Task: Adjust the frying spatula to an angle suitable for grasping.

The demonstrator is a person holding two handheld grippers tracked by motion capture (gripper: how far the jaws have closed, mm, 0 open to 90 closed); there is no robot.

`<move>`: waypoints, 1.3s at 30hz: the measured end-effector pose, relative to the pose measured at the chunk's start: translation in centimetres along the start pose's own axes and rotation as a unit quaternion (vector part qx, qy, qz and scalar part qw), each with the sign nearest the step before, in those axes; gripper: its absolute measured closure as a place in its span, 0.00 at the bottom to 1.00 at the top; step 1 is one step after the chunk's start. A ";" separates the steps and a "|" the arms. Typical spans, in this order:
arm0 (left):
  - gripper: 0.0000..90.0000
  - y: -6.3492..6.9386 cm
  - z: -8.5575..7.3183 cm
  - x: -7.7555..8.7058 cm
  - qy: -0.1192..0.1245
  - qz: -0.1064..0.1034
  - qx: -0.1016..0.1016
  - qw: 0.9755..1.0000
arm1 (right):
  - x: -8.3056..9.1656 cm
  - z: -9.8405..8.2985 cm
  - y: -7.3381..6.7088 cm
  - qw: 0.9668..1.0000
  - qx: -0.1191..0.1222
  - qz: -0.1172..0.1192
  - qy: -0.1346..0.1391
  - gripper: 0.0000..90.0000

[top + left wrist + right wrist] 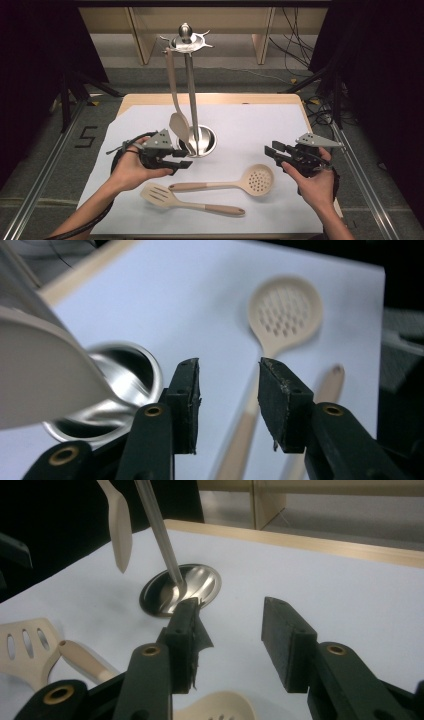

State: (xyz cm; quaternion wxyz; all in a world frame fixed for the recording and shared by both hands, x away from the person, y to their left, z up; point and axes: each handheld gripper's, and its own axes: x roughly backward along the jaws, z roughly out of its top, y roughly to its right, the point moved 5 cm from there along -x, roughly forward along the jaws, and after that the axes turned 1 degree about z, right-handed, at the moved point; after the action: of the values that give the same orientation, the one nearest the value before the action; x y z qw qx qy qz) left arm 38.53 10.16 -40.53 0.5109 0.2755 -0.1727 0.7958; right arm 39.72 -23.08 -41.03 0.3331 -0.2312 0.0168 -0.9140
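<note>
1. The thing in play looks like the skimmer (235,184), the beige one with the holed round head. It lies flat on the white sheet (250,125), head toward the right, handle running left. Just in front of it lies the slotted spatula (190,201), close by, and I can't tell whether the two touch.
2. The left gripper (181,159) sits just behind the skimmer's handle, right beside the steel base of the rack (192,100). Its claw is spread with nothing between the pads. In the left gripper view the handle (240,440) runs under the gap.
3. The right gripper (272,151) hovers off the skimmer's head, claw spread too, holding nothing.
4. My guess for doing this well: come down square on the handle's middle, pads either side, so it doesn't roll or nudge the spatula. Mind the spoon (176,107) already hanging from the rack, since its bowl dangles right next to the left gripper.
5. Hard to see stuff: the hanging spoon is a big blur at the left of the left gripper view, the spatula is cut off at the edge in the right gripper view, and I can't tell which hooks up top are free.
</note>
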 end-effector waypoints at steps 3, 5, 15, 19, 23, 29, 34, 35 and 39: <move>0.68 1.2 -0.9 -1.2 -0.033 -0.031 -0.012 0.999 | 0.1 0.0 -0.6 1.000 -0.017 0.003 -0.010 0.66; 0.69 1.5 -1.1 -1.4 -0.042 -0.039 -0.018 0.998 | -0.1 0.1 -0.4 1.000 0.003 0.004 -0.001 0.66; 0.88 4.6 -4.0 -4.1 -0.144 -0.108 -0.057 0.982 | -0.3 -0.1 -1.0 1.000 -0.013 0.010 -0.009 0.66; 0.97 5.9 -4.5 -4.8 -0.189 -0.130 -0.062 0.971 | -0.3 0.0 -0.6 1.000 0.004 0.008 -0.006 0.66; 0.99 6.7 -4.9 -5.6 -0.209 -0.141 -0.055 0.966 | -0.2 0.0 -0.9 1.000 -0.013 0.009 -0.010 0.66; 0.99 8.1 -5.9 -7.4 -0.237 -0.160 -0.065 0.956 | -0.2 0.1 -0.7 1.000 0.007 0.005 -0.008 0.66; 0.99 8.3 -6.6 -8.5 -0.252 -0.150 -0.065 0.954 | -0.2 0.1 -0.7 1.000 0.010 0.005 -0.009 0.66; 0.99 8.2 -6.8 -8.7 -0.258 -0.143 -0.063 0.953 | -0.2 0.1 -0.8 1.000 0.004 0.007 -0.012 0.66; 0.99 8.0 -6.7 -8.8 -0.257 -0.139 -0.061 0.954 | -0.3 0.1 -0.9 1.000 0.000 0.011 -0.009 0.66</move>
State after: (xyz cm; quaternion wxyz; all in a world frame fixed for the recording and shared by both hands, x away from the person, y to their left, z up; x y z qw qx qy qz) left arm 32.37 4.22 -51.18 0.5705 0.4601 -0.3064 0.6074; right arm 39.44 -22.17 -40.89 0.3430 -0.2388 0.0159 -0.9083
